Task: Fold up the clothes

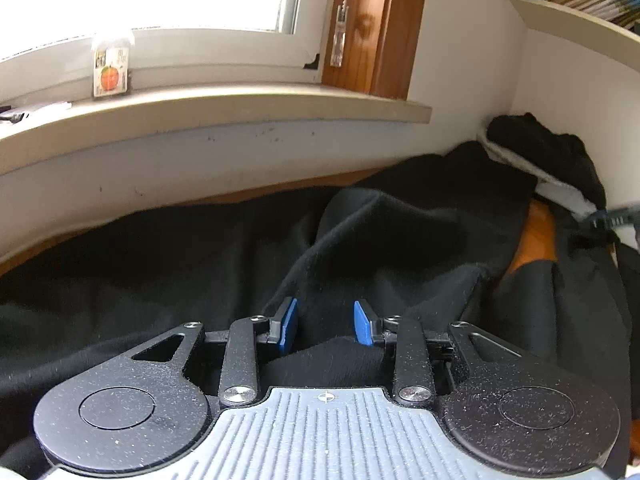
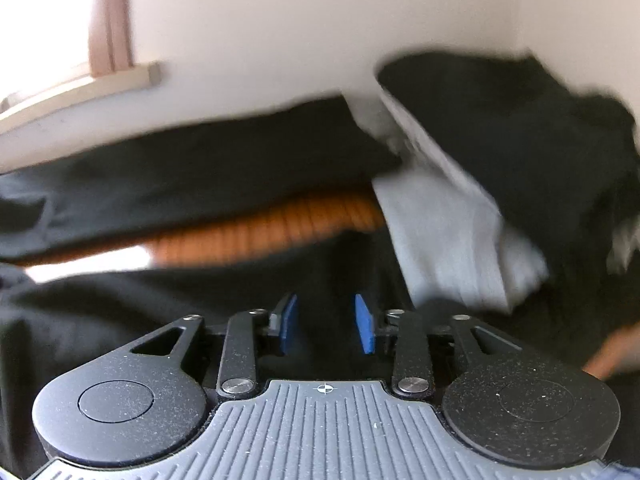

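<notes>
A large black garment (image 1: 160, 272) lies spread over the surface below the window, with a raised fold (image 1: 380, 232) running up from my left gripper (image 1: 325, 323). That gripper is open, its blue pads (image 1: 289, 325) apart with black cloth lying between them. In the blurred right wrist view, my right gripper (image 2: 326, 322) is also open and sits low over black cloth (image 2: 120, 312). Ahead of it lie an orange ribbed garment (image 2: 260, 228) and a grey one (image 2: 448, 232).
A heap of black clothes (image 1: 560, 152) with a white-grey piece (image 1: 560, 192) fills the right corner. The window sill (image 1: 200, 112) holds a small carton (image 1: 110, 70). A shelf of books (image 1: 580, 4) hangs at upper right. The wall stands close behind the clothes.
</notes>
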A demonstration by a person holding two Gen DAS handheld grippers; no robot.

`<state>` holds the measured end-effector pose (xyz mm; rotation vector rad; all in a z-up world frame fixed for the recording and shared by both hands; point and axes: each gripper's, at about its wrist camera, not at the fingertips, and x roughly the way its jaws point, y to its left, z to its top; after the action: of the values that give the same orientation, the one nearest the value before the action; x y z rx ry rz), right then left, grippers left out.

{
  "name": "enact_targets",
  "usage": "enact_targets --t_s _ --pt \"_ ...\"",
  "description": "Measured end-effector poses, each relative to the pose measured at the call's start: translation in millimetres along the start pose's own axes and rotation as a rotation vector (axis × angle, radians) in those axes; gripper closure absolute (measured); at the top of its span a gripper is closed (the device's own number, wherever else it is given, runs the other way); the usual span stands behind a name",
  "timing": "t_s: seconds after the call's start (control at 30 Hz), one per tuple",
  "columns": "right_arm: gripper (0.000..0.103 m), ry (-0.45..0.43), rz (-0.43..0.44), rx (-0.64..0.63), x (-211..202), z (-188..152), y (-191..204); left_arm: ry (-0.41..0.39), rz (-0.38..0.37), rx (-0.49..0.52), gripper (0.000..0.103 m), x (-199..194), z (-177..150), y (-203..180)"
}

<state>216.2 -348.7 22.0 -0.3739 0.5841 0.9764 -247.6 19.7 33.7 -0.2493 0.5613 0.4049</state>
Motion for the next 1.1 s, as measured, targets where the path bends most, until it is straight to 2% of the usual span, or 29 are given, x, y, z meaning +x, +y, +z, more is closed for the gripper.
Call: enact_targets --t_s 0.07,0.2,0.33,0.43,0.47,0.5,0.63,0.67,0.7,0.8,0.9,1.07,1.1 --pt "0.060 -0.040 0.052 -0.017 12.1 14.8 23.0 0.008 0.003 0.001 0.069 0.1 -1.7 -0.6" --pt "0.059 -0.073 0.166 -0.043 50.1 36.7 68.8 0.018 0.012 0.005 0.068 -0.6 -4.6 -2.1" --pt "0.059 -0.064 0.206 -0.095 77.8 42.3 99.7 0.020 0.009 0.004 0.068 -5.2 -5.6 -0.7" --pt "0.058 -0.051 0.211 -0.109 92.3 41.8 102.5 0.013 0.006 -0.010 0.067 -15.1 1.0 7.8" --pt "0.057 -0.049 0.213 -0.097 93.7 42.3 100.3 0.000 0.012 -0.019 0.061 -21.0 6.1 12.8" --pt "0.056 -0.048 0.214 -0.080 94.3 43.0 97.5 -0.016 0.036 -0.015 0.054 -27.1 13.0 18.6" --pt "0.051 -0.045 0.221 -0.063 95.7 44.0 94.3 -0.038 0.147 0.027 0.048 -38.1 43.6 49.8" --pt "0.051 -0.045 0.222 -0.065 95.4 43.7 94.6 -0.027 0.182 0.043 0.042 -35.6 50.0 60.5" --pt "0.050 -0.045 0.222 -0.067 95.0 43.4 94.8 -0.002 0.217 0.050 0.041 -29.6 53.9 73.8" --pt "0.049 -0.043 0.224 -0.075 94.0 42.4 95.5 0.095 0.288 0.045 0.042 -7.7 58.1 115.9" --pt "0.046 -0.042 0.225 -0.082 93.0 41.4 96.2 0.178 0.309 0.038 0.047 9.7 51.1 145.0" --pt "0.042 -0.041 0.228 -0.089 91.6 40.5 97.2 0.154 0.265 0.057 0.046 12.7 45.1 154.8" --pt "0.042 -0.041 0.230 -0.087 91.2 40.5 97.0 0.150 0.259 0.065 0.051 12.7 44.8 154.7"
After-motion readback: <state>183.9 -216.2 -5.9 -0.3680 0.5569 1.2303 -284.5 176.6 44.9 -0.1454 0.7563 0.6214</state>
